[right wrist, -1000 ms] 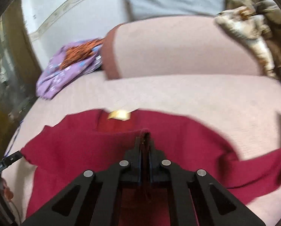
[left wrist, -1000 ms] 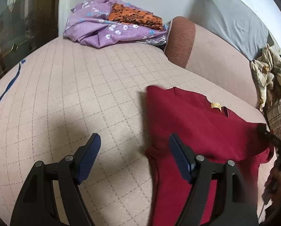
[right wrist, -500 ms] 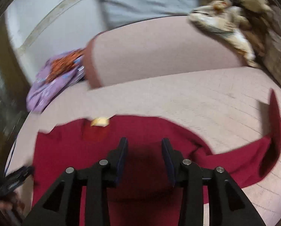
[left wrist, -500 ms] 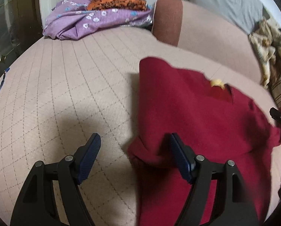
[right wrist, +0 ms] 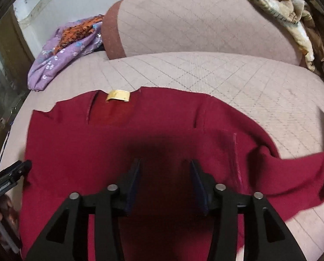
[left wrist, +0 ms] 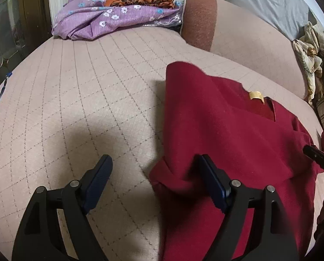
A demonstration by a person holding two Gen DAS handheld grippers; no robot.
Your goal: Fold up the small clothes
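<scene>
A dark red knit top (left wrist: 222,134) with a yellow neck label (left wrist: 255,95) lies on the pink quilted bed (left wrist: 92,100). Its left side is folded in over the body, making a straight edge. My left gripper (left wrist: 153,170) is open and empty, low over the top's bunched left edge. In the right wrist view the top (right wrist: 153,130) fills the middle, its right sleeve (right wrist: 296,169) trailing out to the right. My right gripper (right wrist: 165,173) is open and empty, just above the top's middle.
A purple floral cloth with an orange garment (left wrist: 118,10) is heaped at the bed's far left corner. A pink bolster (left wrist: 238,34) runs along the back. A beige patterned cloth (left wrist: 314,52) hangs at the right.
My right gripper has opened and let go of the red fabric it pinched a second ago. The folded left side now lies flat. My left gripper has stayed open.
</scene>
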